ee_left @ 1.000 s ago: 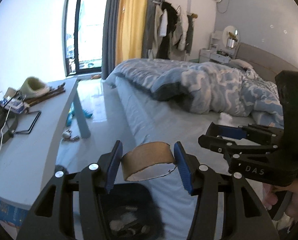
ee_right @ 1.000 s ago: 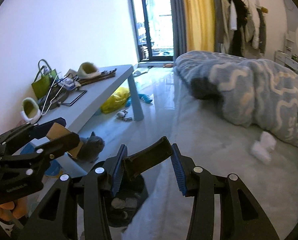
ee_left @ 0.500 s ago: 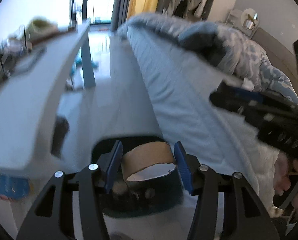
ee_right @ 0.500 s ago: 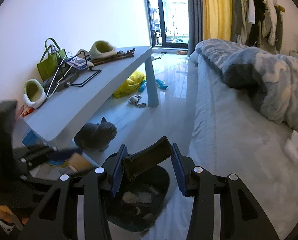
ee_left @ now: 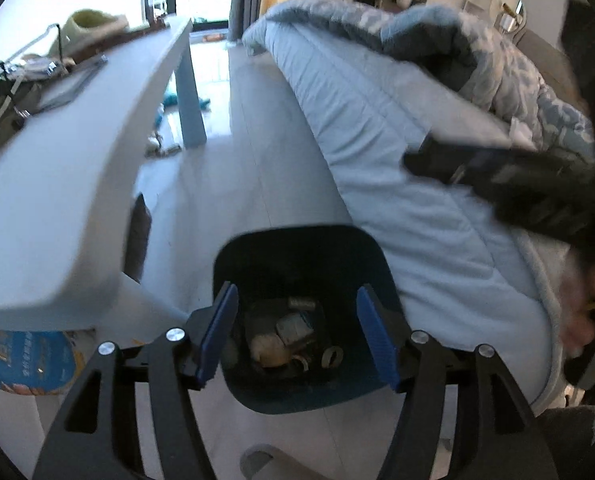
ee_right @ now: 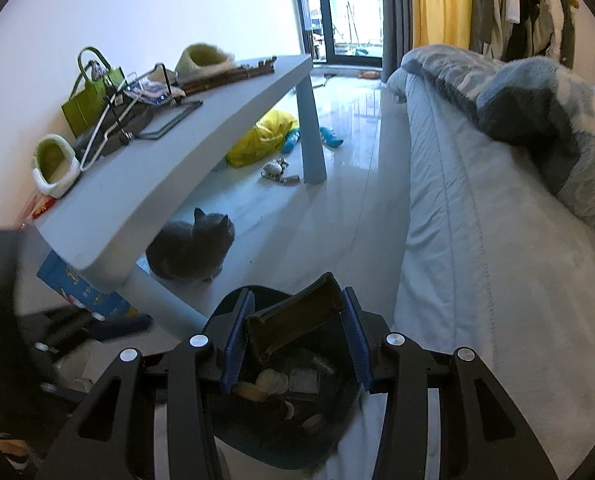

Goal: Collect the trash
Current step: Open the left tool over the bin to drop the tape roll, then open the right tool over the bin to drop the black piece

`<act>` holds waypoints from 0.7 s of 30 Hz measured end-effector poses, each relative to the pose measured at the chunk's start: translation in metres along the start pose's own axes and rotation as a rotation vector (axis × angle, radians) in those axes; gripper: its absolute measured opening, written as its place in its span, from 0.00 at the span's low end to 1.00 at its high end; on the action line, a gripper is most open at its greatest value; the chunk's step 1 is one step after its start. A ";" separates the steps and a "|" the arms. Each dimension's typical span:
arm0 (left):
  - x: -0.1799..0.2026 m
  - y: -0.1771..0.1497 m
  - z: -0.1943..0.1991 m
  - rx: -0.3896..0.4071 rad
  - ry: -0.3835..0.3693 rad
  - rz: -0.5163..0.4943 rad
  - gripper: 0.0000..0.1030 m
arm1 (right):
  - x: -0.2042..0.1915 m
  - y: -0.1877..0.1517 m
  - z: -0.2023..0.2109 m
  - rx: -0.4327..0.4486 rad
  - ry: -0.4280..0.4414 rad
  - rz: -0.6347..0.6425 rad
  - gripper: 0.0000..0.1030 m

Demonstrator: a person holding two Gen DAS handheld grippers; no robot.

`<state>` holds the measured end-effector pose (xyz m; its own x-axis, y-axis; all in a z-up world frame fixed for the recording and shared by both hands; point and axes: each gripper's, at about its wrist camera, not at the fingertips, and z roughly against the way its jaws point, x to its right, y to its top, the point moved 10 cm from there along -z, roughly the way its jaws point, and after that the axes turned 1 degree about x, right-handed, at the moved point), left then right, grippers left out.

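Note:
A dark blue trash bin [ee_left: 297, 256] stands on the floor between the table and the bed, with several scraps inside, among them a small tape ring [ee_left: 332, 357]. My left gripper [ee_left: 297, 330] is open and empty right above the bin's mouth. My right gripper [ee_right: 295, 332] is shut on a dark flat piece of trash [ee_right: 297, 316] and holds it over the same bin [ee_right: 233, 304]. The right gripper's body [ee_left: 509, 184] shows blurred at the right of the left wrist view.
A grey table [ee_right: 185, 160] with a green bag [ee_right: 87, 100], slippers and clutter stands left. A grey cat [ee_right: 191, 246] sits under it. The bed [ee_right: 497, 240] with a blue duvet is right. A yellow bag [ee_right: 263, 140] and toys lie on the floor.
My left gripper tipped down over the bin, opened, and the cardboard ring it held is gone from its fingers. My right gripper moved over the bin, still holding the dark piece.

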<state>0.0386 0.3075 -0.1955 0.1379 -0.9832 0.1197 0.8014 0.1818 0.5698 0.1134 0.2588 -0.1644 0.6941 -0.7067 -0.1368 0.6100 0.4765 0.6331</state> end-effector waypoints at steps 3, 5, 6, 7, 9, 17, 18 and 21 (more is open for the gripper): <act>-0.002 0.014 0.021 0.063 -0.002 0.008 0.64 | -0.003 -0.009 -0.017 -0.037 -0.004 0.003 0.44; -0.002 0.025 0.038 0.117 -0.006 0.006 0.63 | -0.006 -0.017 -0.028 -0.065 -0.005 0.007 0.44; -0.001 0.029 0.046 0.140 -0.008 0.005 0.62 | -0.007 -0.022 -0.034 -0.079 -0.006 0.011 0.44; -0.002 0.032 0.053 0.161 -0.007 0.004 0.61 | -0.009 -0.025 -0.038 -0.089 -0.007 0.014 0.44; -0.001 0.040 0.066 0.202 -0.007 0.004 0.60 | -0.013 -0.034 -0.048 -0.117 -0.004 0.021 0.44; -0.001 0.063 0.104 0.302 -0.036 0.043 0.49 | -0.029 -0.080 -0.094 -0.244 -0.005 0.043 0.44; -0.001 0.063 0.107 0.308 -0.036 0.043 0.47 | -0.030 -0.084 -0.098 -0.257 -0.004 0.041 0.44; -0.002 0.065 0.114 0.325 -0.029 0.041 0.41 | -0.033 -0.103 -0.113 -0.307 -0.009 0.053 0.44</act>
<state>0.0243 0.3230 -0.0660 0.1456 -0.9748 0.1688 0.5674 0.2221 0.7929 0.0709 0.2926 -0.3110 0.7251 -0.6811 -0.1020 0.6613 0.6473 0.3791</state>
